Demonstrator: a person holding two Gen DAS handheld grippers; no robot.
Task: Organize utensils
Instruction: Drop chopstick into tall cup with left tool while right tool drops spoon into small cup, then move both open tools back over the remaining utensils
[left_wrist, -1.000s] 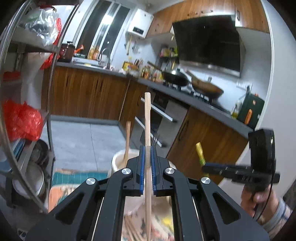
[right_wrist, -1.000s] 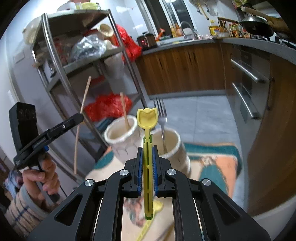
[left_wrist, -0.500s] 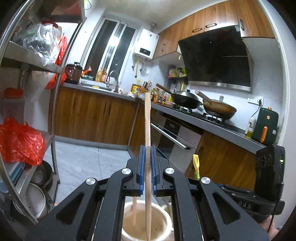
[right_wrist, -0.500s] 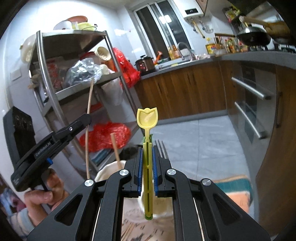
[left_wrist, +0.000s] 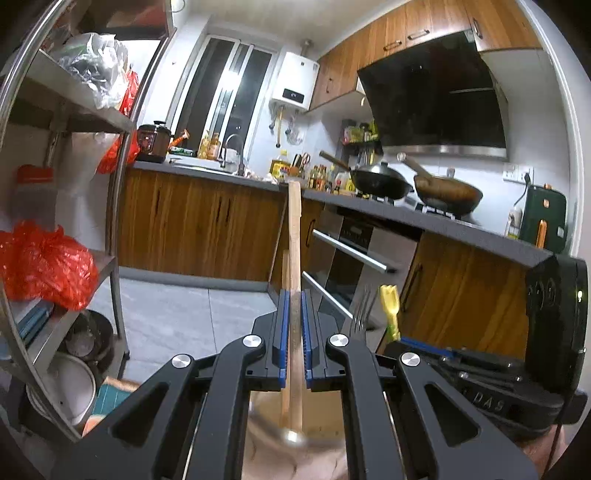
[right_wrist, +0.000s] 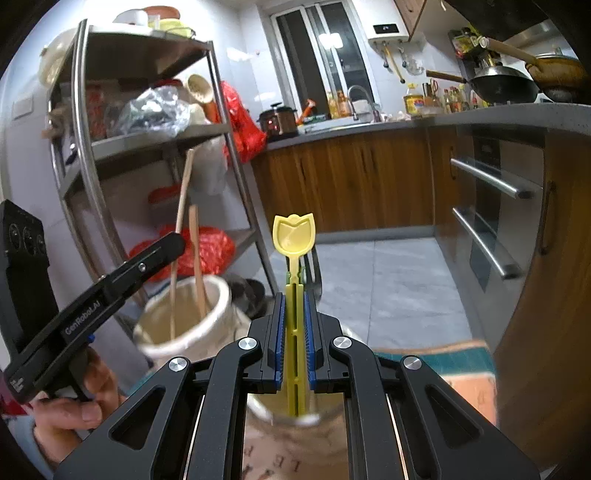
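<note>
My left gripper (left_wrist: 293, 332) is shut on a wooden chopstick (left_wrist: 294, 236) held upright, its lower end inside a cream jar (left_wrist: 295, 439) below the jaws, beside another chopstick (left_wrist: 284, 332). From the right wrist view, this gripper (right_wrist: 162, 247) holds the chopstick (right_wrist: 183, 192) in the left jar (right_wrist: 184, 325). My right gripper (right_wrist: 294, 339) is shut on a yellow plastic spoon (right_wrist: 293, 236) held upright, its handle end inside a second jar (right_wrist: 295, 413). A metal fork (right_wrist: 316, 266) stands behind the spoon. The spoon (left_wrist: 389, 306) and fork (left_wrist: 362, 310) also show in the left wrist view.
A steel shelf rack (right_wrist: 122, 140) with bags and bowls stands at the left. Wooden cabinets and an oven (right_wrist: 491, 206) line the right and back. A patterned cloth (right_wrist: 454, 365) lies under the jars. Woks (left_wrist: 380, 181) sit on the stove.
Both grippers have moved lower over the jars. The chopstick's end and the spoon's handle end now sit inside the jar mouths. Both stay gripped.
</note>
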